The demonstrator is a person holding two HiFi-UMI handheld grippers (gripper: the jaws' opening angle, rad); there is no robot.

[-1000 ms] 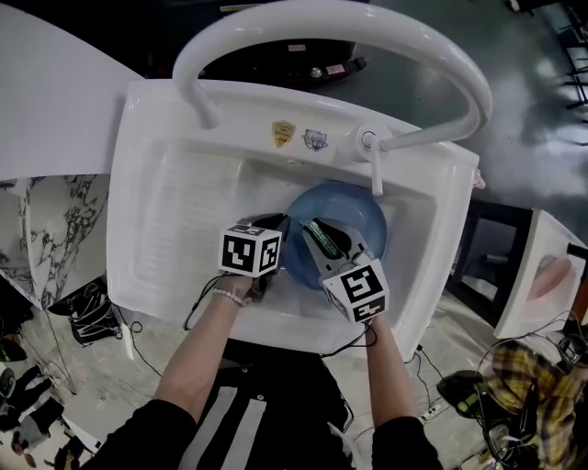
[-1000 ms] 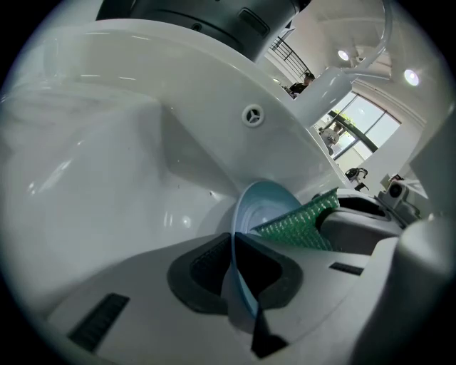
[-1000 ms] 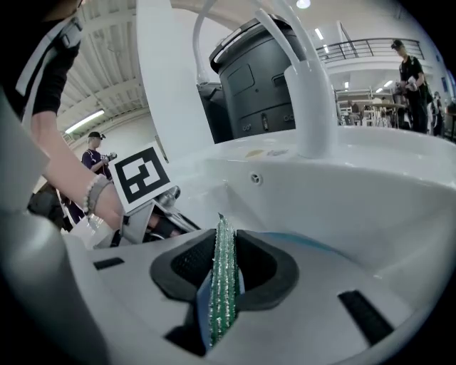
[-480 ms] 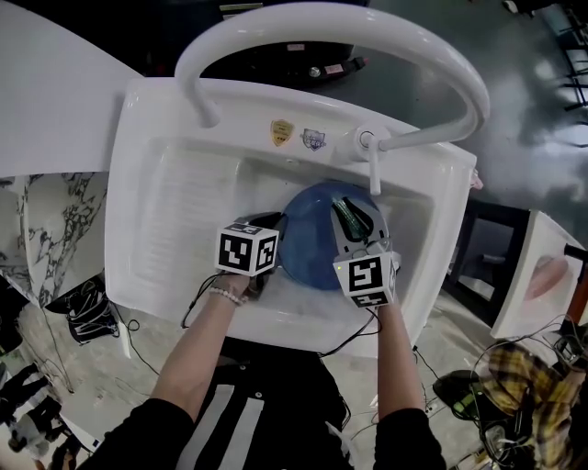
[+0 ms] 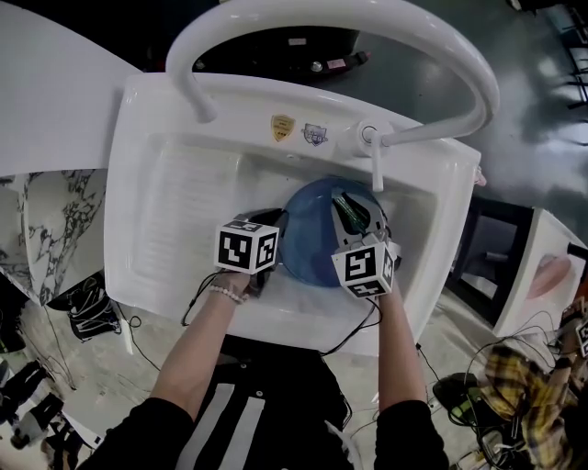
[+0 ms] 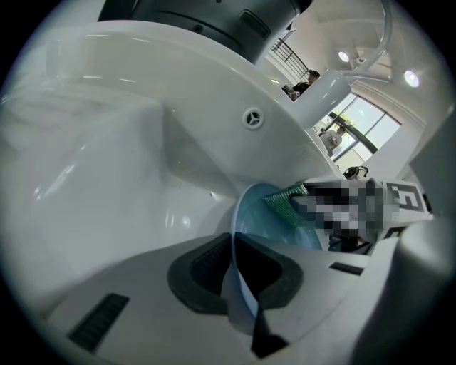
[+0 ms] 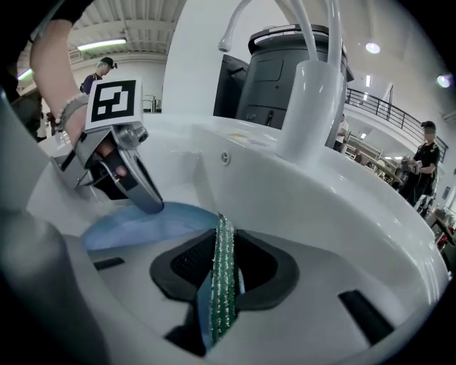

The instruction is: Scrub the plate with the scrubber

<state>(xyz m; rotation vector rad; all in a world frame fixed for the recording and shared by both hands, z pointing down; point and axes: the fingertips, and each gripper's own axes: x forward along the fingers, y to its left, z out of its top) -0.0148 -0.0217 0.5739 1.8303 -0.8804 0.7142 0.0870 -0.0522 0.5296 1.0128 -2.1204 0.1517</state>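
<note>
A light-blue plate (image 5: 312, 240) sits tilted in the white sink (image 5: 175, 211). My left gripper (image 5: 273, 240) is shut on the plate's left rim; in the left gripper view the rim (image 6: 239, 281) runs edge-on between the dark pads. My right gripper (image 5: 354, 216) is shut on a green scrubber (image 5: 345, 213), held over the plate's right side near the faucet. In the right gripper view the scrubber (image 7: 222, 281) stands on edge between the pads, with the plate (image 7: 142, 222) below left and the left gripper (image 7: 146, 196) beyond it.
A white faucet (image 5: 375, 156) with a downward spout stands at the sink's back rim, under a large white arched bar (image 5: 367, 23). The sink's ribbed drainer (image 5: 193, 207) lies left of the plate. A marble-patterned surface (image 5: 55, 229) stands to the far left. Cables lie on the floor.
My right gripper with the scrubber has moved from the plate's middle toward its right, far side and rolled. The left gripper and plate have stayed put.
</note>
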